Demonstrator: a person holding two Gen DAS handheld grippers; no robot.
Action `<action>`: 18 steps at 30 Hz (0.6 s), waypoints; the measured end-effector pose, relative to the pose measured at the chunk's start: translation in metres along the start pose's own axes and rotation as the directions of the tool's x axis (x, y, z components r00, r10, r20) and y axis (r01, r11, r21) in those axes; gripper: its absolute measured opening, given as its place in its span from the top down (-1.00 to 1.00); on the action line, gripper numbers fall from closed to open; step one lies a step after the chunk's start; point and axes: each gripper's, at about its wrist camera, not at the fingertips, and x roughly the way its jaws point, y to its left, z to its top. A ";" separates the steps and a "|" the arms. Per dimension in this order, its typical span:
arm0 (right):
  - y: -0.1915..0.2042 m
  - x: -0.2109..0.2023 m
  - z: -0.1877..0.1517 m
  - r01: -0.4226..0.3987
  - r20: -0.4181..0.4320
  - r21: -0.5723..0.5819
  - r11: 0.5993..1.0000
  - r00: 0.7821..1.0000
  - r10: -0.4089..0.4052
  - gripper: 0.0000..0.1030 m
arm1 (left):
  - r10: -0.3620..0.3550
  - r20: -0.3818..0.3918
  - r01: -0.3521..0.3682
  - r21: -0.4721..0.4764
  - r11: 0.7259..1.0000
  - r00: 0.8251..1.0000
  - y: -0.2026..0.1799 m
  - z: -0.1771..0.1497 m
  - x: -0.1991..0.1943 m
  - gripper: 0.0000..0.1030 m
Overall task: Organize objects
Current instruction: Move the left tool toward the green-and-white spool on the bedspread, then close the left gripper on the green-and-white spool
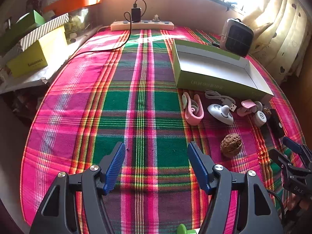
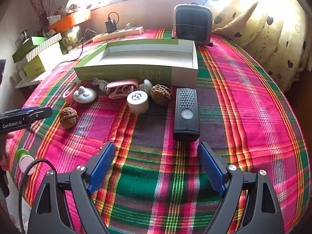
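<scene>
Black remote (image 2: 186,113): we are centring the spread, empty right tool (image 2: 156,167) lengthwise, aiming toward the green box (image 2: 136,72) behind it.

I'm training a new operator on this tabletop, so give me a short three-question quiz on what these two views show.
1. True or false: the open green-and-white cardboard box already holds an item.
2. Which object lies straight ahead of the right claw? A) round white screw cap B) black rectangular device with a studded top C) pink plastic clip
3. How many brown wrinkled walnuts are on the plaid cloth?

Key: 1. False, its white inside is bare. 2. B. 3. Two: one near the left claw, one beside the cap. Both claws are open and hold nothing.
</scene>
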 end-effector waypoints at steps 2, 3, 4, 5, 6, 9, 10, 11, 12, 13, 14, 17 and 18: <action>-0.001 -0.006 0.001 0.000 0.031 -0.007 1.000 1.000 0.001 -0.67 | -0.014 0.009 0.014 0.000 1.000 1.000 0.001 -0.005 -0.008 -0.28; -0.001 -0.007 0.001 0.002 0.042 -0.013 1.000 0.999 -0.002 -0.67 | -0.017 0.015 0.017 0.000 1.000 1.000 0.001 -0.008 -0.012 -0.28; -0.002 -0.009 0.001 0.003 0.048 -0.014 1.000 0.999 -0.002 -0.67 | -0.014 0.022 0.014 0.003 1.000 1.000 0.002 -0.012 -0.017 -0.28; -0.004 -0.010 0.001 -0.001 0.054 -0.011 1.000 0.999 0.002 -0.67 | -0.017 0.027 0.017 0.003 1.000 0.999 0.002 -0.015 -0.020 -0.28; -0.006 -0.011 0.000 -0.007 0.059 -0.004 1.000 0.998 0.007 -0.67 | -0.025 0.032 0.025 0.000 1.000 0.999 0.003 -0.018 -0.024 -0.28; -0.010 -0.014 -0.002 -0.007 0.068 0.009 1.000 0.998 0.006 -0.67 | -0.050 0.045 0.051 -0.009 0.999 0.998 0.003 -0.027 -0.036 -0.28; -0.011 -0.016 -0.002 -0.010 0.073 0.013 1.000 0.997 0.009 -0.67 | -0.056 0.051 0.056 -0.009 0.998 0.997 0.003 -0.030 -0.040 -0.28; -0.012 -0.017 -0.003 -0.012 0.079 0.014 1.000 0.997 0.010 -0.67 | -0.066 0.057 0.066 -0.008 0.998 0.996 0.002 -0.033 -0.043 -0.28; -0.013 -0.019 -0.003 -0.010 0.086 0.012 1.000 0.996 0.009 -0.67 | -0.075 0.061 0.076 -0.006 0.997 0.995 0.001 -0.036 -0.047 -0.28; -0.014 -0.020 -0.004 -0.009 0.090 0.011 1.000 0.996 0.008 -0.67 | -0.085 0.063 0.086 -0.002 0.996 0.994 -0.001 -0.039 -0.051 -0.28; -0.014 -0.022 -0.004 -0.009 0.096 0.012 1.000 0.995 0.007 -0.67 | -0.092 0.067 0.092 0.001 0.996 0.994 -0.002 -0.042 -0.054 -0.28; -0.017 -0.023 -0.005 -0.009 0.100 0.023 1.000 0.995 0.007 -0.67 | -0.092 0.080 0.091 0.025 0.996 0.992 -0.009 -0.051 -0.063 -0.28; -0.017 -0.024 -0.006 -0.010 0.101 0.025 1.000 0.995 0.007 -0.67 | -0.096 0.078 0.094 0.030 0.995 0.992 -0.011 -0.055 -0.064 -0.28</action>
